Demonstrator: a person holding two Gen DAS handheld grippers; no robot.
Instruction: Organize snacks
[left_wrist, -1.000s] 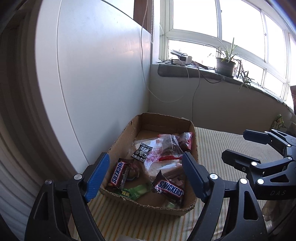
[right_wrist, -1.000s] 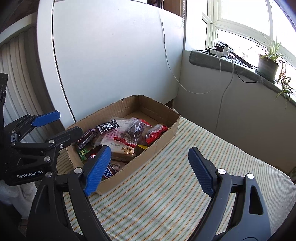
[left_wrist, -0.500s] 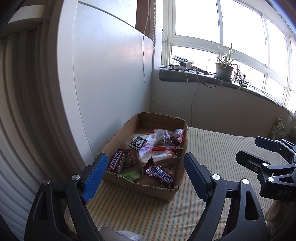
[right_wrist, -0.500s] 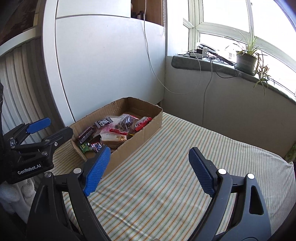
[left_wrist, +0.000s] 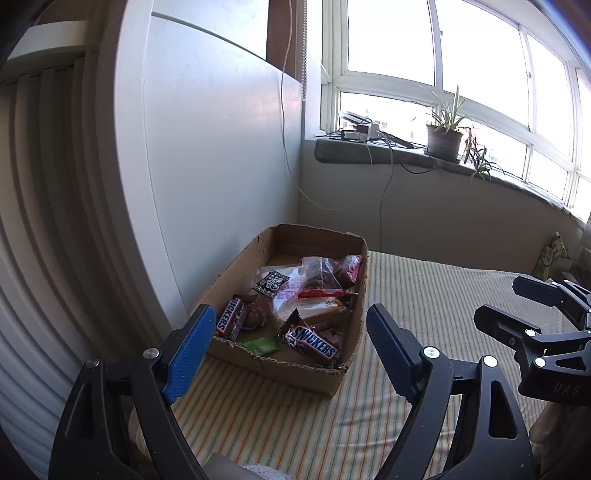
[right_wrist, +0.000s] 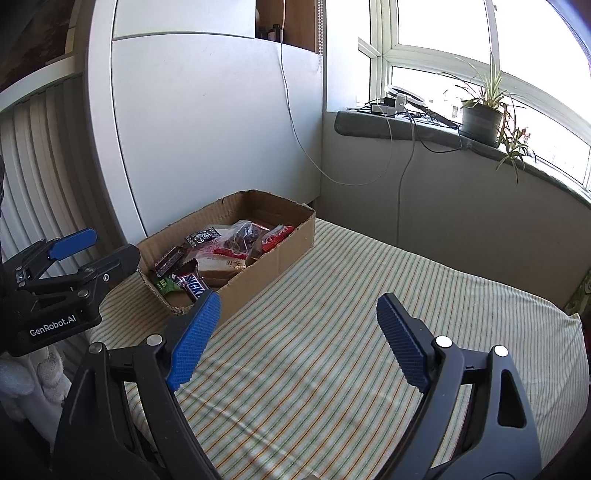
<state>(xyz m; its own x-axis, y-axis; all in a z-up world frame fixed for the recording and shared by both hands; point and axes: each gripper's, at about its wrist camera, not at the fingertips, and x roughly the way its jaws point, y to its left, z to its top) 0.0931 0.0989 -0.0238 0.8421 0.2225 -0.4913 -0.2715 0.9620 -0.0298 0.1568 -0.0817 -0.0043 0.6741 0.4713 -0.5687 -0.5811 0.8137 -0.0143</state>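
Left tongs: the black left tongs with blue pads (left_wrist: 291, 343) hang with jaws wide apart, nothing between them, aimed down at the box.
Right tongs: the black right tongs with blue pads (right_wrist: 299, 336) also stand wide apart and empty, over bare striped cloth.
Box: a shallow brown cardboard box with ragged edges (left_wrist: 236, 266) sits on the bed at about eleven o'clock from the right tongs, pushed up beside the white panel (left_wrist: 207, 147).
Snacks: all inside the box! A brown Snickers bar (left_wrist: 312, 345) lies at the near end, at about six o'clock within the box; a second Snickers bar (left_wrist: 231, 321) stands tilted against the left wall at about eight o'clock; a small green packet (left_wrist: 263, 346) lies between them.
More snacks: a small black-and-white sachet (left_wrist: 271, 283) rests on a clear plastic bag with dark pieces inside (left_wrist: 319, 275); a red wrapper (left_wrist: 352, 271) leans on the right wall at about two o'clock.
Bed: a mattress in a yellow-green striped sheet (right_wrist: 351, 332) carries the box.
Sill: a potted green plant (left_wrist: 445, 138) and a white charger with cables (left_wrist: 364, 131) sit far off at about one o'clock.
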